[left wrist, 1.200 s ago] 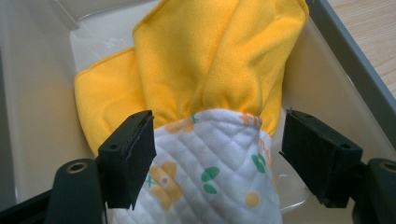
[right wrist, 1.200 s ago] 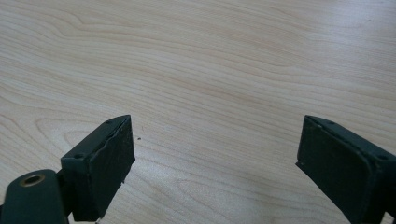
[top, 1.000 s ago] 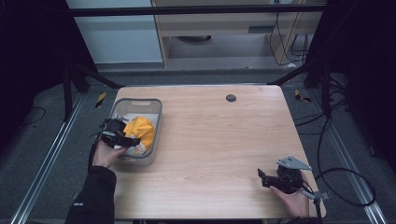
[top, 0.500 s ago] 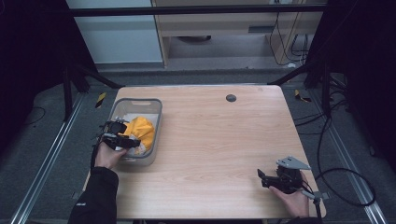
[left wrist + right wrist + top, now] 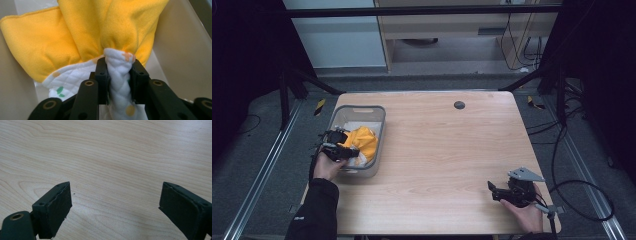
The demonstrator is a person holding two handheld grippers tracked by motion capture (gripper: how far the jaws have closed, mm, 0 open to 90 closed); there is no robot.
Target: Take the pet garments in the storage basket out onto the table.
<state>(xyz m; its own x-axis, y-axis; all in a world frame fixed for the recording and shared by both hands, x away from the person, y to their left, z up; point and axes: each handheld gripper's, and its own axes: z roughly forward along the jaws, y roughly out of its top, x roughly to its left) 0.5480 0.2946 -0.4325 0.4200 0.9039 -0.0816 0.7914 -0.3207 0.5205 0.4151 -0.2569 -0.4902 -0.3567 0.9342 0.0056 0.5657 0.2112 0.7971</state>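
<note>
Grey plastic bin (image 5: pixel 379 116): left on pale wooden tabletop (image 5: pixel 442 150).

Yellow fleece cloth (image 5: pixel 100 27) over white quilted dotted cloth (image 5: pixel 117 75): inside bin.

Left gripper (image 5: pixel 118 75): jaws just closed, pinching a bunched fold of quilted cloth, probably for lifting out.

Right gripper (image 5: pixel 115 207): parked wide open above bare tabletop, holding nothing.

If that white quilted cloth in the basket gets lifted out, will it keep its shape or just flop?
Probably flop: the white quilted cloth already bunches into a soft fold where the left gripper has just closed on it. It looks light, so it should lift easily. The yellow cloth lies draped over it in the grey basket and may drag along.
</note>
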